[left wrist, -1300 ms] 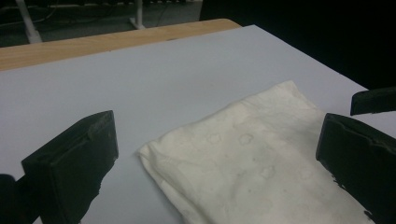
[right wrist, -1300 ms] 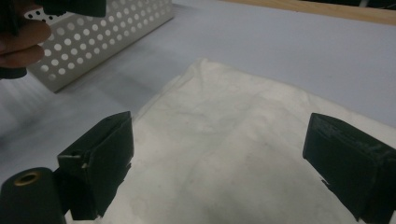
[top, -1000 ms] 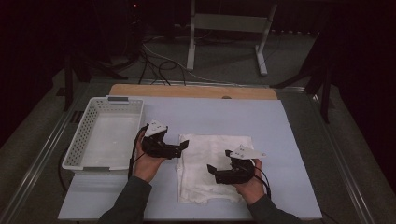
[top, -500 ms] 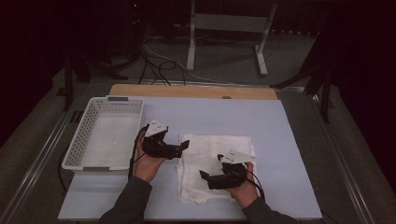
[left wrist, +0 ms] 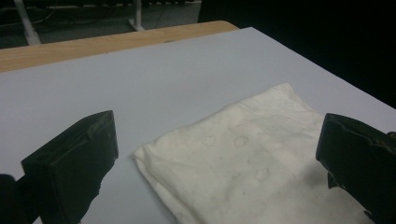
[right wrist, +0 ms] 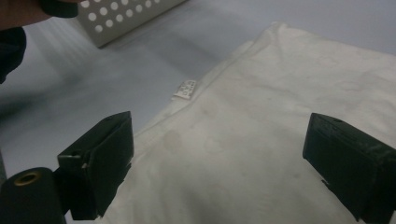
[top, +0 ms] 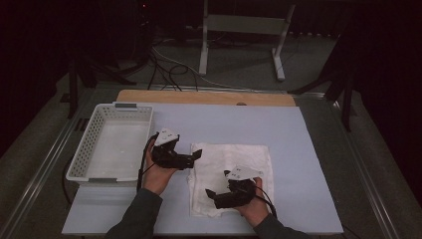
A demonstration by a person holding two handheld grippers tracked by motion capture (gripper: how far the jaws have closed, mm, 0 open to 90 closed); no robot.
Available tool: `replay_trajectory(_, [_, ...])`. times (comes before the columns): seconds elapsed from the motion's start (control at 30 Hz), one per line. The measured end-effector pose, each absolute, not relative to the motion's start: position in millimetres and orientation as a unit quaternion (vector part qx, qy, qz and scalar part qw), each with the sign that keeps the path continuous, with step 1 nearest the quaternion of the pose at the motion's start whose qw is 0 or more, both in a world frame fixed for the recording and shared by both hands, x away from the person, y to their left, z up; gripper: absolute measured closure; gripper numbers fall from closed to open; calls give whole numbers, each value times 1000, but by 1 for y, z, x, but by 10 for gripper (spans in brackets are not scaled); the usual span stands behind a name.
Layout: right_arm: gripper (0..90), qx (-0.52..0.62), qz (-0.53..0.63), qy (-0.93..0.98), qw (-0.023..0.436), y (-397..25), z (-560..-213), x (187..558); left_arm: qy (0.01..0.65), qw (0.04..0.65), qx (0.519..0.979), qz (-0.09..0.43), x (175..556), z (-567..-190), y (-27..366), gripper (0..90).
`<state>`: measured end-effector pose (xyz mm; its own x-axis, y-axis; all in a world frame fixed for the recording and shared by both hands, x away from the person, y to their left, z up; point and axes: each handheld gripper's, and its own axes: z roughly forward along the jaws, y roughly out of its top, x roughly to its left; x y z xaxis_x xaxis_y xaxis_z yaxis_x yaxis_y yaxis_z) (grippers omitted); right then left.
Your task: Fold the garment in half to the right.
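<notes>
The right gripper (top: 211, 195) has slid down over the folded white cloth (top: 230, 164), jaws spread wide. The left gripper (top: 195, 158) hovers at the cloth's far-left corner, jaws also apart, so a two-handed pick-up looks close.

Black gripper (top: 195, 157) bodies, grey three-cornered top plates, dark grey sleeves (top: 139, 216).

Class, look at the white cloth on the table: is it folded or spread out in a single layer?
Folded. The white cloth lies flat as a neat rectangle, with stacked layers visible along its near edge.

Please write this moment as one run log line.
left tool: open, at cloth far-left corner | right tool: open, over cloth near edge | basket: left of cloth
</notes>
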<state>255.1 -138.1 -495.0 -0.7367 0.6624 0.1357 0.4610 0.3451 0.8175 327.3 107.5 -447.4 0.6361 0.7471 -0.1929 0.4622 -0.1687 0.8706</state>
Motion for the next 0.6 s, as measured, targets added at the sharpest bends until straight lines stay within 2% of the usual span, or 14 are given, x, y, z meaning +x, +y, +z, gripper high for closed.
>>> replay_trajectory(0.6, [90, 319, 444, 832, 89, -119, -505, 246, 401, 506, 751, 138, 327, -447, 106, 2])
